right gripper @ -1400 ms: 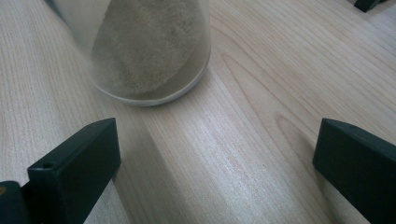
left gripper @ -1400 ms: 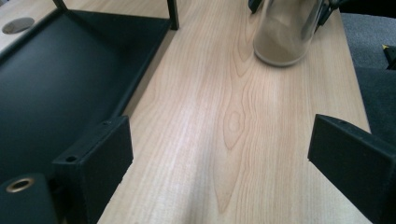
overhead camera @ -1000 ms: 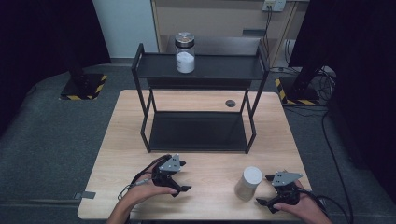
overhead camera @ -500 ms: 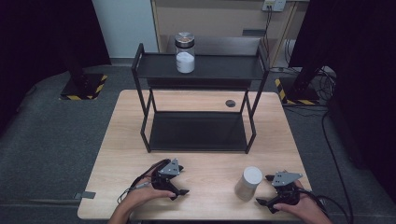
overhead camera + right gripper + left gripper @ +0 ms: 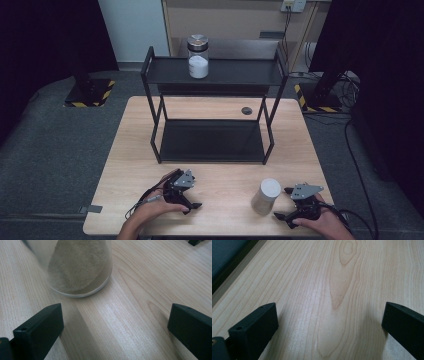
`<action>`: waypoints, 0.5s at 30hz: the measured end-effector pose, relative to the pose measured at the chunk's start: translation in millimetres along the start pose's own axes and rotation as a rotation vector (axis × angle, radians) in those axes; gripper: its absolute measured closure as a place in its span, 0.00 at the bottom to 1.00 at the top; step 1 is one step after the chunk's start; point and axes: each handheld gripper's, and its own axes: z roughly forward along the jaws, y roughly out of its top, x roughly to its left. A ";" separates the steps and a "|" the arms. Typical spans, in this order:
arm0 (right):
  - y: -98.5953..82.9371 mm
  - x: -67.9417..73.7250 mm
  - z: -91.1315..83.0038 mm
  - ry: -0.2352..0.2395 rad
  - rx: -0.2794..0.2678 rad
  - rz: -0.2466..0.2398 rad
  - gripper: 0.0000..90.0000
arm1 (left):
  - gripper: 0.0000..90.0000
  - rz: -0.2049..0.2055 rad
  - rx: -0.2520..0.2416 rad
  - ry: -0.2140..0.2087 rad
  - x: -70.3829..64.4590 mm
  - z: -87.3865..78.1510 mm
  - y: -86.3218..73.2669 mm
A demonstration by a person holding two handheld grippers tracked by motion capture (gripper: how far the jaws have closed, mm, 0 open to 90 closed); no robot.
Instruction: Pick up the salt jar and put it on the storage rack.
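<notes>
Your left claw (image 5: 182,192) rests near the bench's (image 5: 220,175) front edge, left of centre, jaws spread wide over bare wood. Your right claw (image 5: 299,204), near the front right corner, is equally wide and empty. The white jar (image 5: 265,196) stands upright just beside it, toward the bench centre, so the right hand is likely nearer. Farther back, a lidded jar (image 5: 198,56) sits on the black rack's (image 5: 215,75) top shelf.

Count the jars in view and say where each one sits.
2. One jar of white powder stands on the black rack's top shelf; the other jar stands on the table beside the right gripper.
</notes>
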 end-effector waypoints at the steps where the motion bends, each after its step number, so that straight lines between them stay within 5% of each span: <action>1: 0.1 0.2 0.0 -0.001 0.001 0.001 0.01 | 0.00 -0.003 0.000 0.003 -0.7 -0.2 -0.1; 15: 0.3 4.5 0.3 -0.016 0.000 0.014 0.01 | 0.00 -0.021 -0.001 0.017 -4.4 -0.8 -1.0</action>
